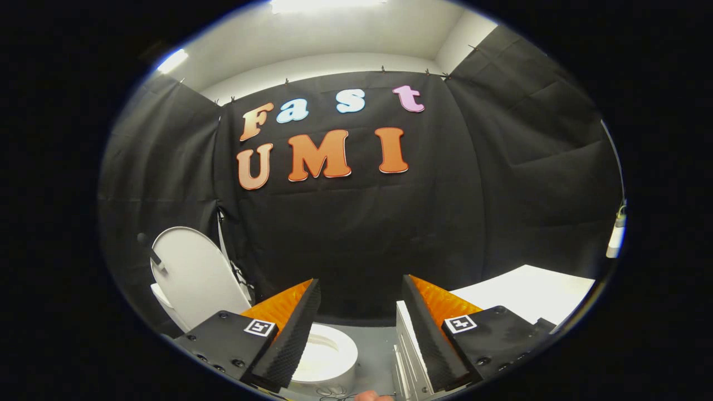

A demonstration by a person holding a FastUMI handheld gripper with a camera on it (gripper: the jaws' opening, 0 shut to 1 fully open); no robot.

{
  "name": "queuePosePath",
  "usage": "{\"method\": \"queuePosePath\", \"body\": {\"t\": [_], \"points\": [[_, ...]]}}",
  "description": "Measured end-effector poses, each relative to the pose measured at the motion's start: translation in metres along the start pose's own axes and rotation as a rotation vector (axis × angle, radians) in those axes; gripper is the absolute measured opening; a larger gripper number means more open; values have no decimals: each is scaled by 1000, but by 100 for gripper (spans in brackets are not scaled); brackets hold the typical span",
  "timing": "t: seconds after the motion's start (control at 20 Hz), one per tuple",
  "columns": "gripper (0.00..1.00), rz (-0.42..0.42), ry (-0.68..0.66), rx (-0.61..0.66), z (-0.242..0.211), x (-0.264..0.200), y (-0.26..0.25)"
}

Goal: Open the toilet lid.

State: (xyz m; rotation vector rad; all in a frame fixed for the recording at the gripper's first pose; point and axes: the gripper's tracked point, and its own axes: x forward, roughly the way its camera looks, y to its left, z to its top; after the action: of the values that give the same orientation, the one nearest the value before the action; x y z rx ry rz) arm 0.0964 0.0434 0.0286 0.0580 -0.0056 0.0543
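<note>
Toilet lid (pixel 192 273) stands raised and upright beyond the left finger, leaning back toward the black cloth wall (pixel 356 223). Below it (partly hidden by that finger) sits the white bowl (pixel 328 353). Gripper (pixel 361 289) fingers are spread apart, holding nothing. A white cabinet (pixel 523 292) lies behind the right finger.
</note>
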Motion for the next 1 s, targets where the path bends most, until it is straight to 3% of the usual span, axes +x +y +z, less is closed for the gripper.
{"method": "queuePosePath", "body": {"t": [0.5, 1.0], "points": [[96, -60, 4, 65, -1, -5, -26], [96, -52, -4, 59, 3, -8, -19]]}}
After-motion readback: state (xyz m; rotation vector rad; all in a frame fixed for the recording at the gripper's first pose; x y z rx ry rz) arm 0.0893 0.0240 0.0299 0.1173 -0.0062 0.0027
